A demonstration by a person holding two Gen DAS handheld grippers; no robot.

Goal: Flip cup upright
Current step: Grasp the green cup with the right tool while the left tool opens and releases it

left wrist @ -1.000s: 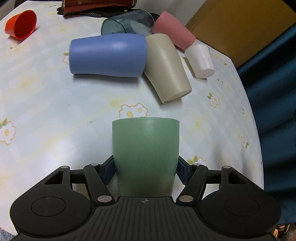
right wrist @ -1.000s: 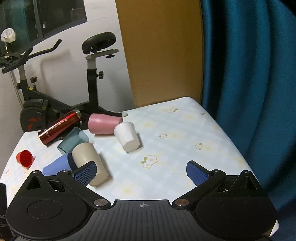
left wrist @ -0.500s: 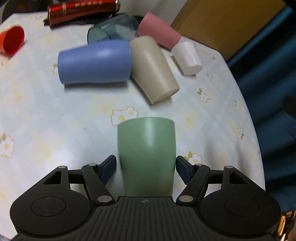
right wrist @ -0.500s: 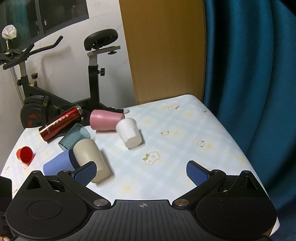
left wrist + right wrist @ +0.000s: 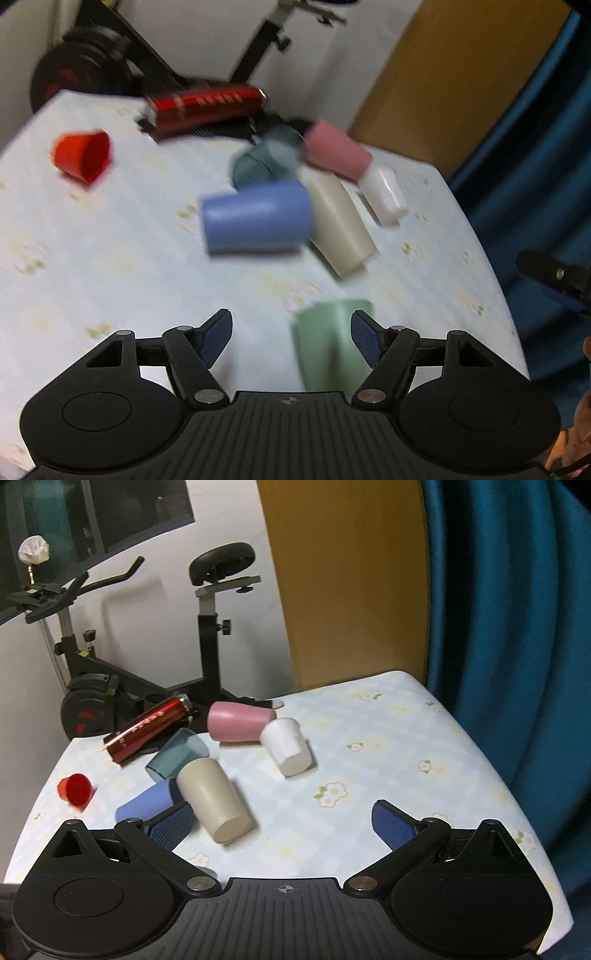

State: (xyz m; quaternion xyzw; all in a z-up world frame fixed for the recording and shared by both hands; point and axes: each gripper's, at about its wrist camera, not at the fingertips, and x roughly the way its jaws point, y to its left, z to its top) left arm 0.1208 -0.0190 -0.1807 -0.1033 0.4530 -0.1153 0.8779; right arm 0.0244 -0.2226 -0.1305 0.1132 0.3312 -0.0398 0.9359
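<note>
Green cup [image 5: 332, 343] stands upright on the tabletop [image 5: 110, 258], axis vertical, just inside the right finger of the left tongs [image 5: 291, 334], which gape wide and hold nothing; right tongs [image 5: 284, 821], equally spread and empty, hover apart

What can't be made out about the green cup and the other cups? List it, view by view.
- Green cup, left wrist view: motion blur, and the left gripper body cuts off its lower end, so whether it stands on the table is unclear.
- Green cup, right wrist view: not visible at all.
- Blue cup, right wrist view: partly hidden behind a pad of the right gripper.
- Teal cup, left wrist view: blurred, outline uncertain.
</note>
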